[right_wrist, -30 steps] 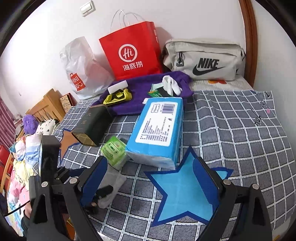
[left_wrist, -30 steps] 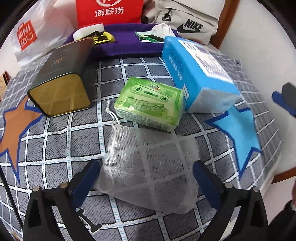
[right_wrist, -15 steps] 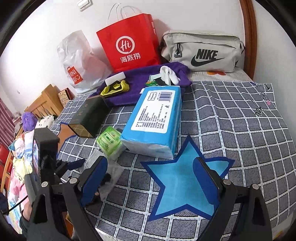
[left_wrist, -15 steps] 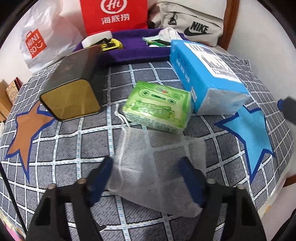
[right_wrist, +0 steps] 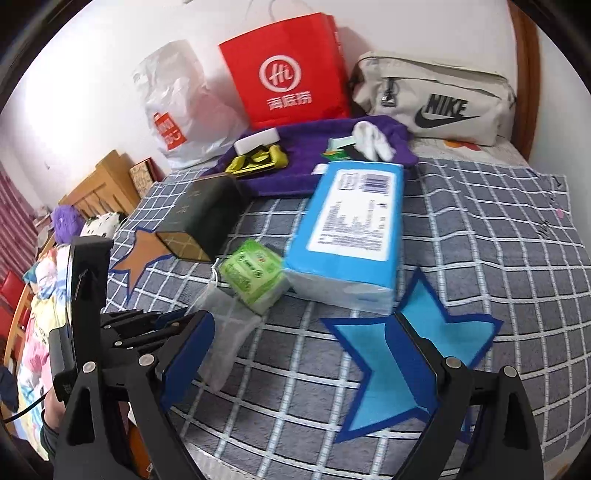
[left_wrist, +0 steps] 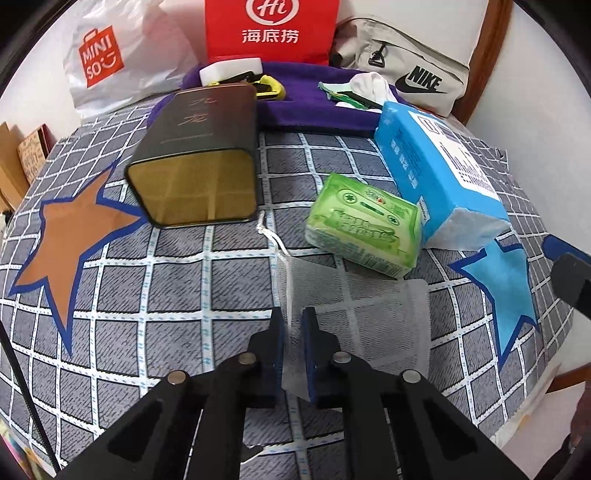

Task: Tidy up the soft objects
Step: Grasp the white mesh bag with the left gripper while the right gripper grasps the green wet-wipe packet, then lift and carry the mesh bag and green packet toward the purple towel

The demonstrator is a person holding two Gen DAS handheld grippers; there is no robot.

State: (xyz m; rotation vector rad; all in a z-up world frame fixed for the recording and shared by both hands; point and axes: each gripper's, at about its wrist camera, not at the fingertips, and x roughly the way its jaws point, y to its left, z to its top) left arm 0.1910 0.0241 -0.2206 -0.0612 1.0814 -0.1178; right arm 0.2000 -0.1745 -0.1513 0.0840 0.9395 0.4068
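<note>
A white mesh drawstring bag [left_wrist: 369, 314] lies flat on the grey checked bedspread [left_wrist: 184, 295]. My left gripper [left_wrist: 293, 317] is shut on the bag's left edge, with the mesh pinched between its blue pads. Just beyond the bag lies a green tissue pack [left_wrist: 362, 225], and a big blue tissue pack [left_wrist: 439, 173] leans beside it. In the right wrist view my right gripper [right_wrist: 301, 321] hangs open over a blue star patch [right_wrist: 443, 332], empty, near the blue pack [right_wrist: 351, 236]. The mesh bag [right_wrist: 229, 321] and left gripper [right_wrist: 162, 321] show at its left.
A dark tin box [left_wrist: 199, 155] lies on its side at the left. At the back a purple towel [left_wrist: 306, 107] holds small items, below a red paper bag [left_wrist: 269, 29], a white plastic bag [left_wrist: 110, 62] and a beige Nike bag [left_wrist: 417, 74]. The bed's edge drops off at right.
My left gripper went from wide open around the mesh bag to shut on its left edge, shifting left. The right gripper drifted lower over the blue star and stayed open.
</note>
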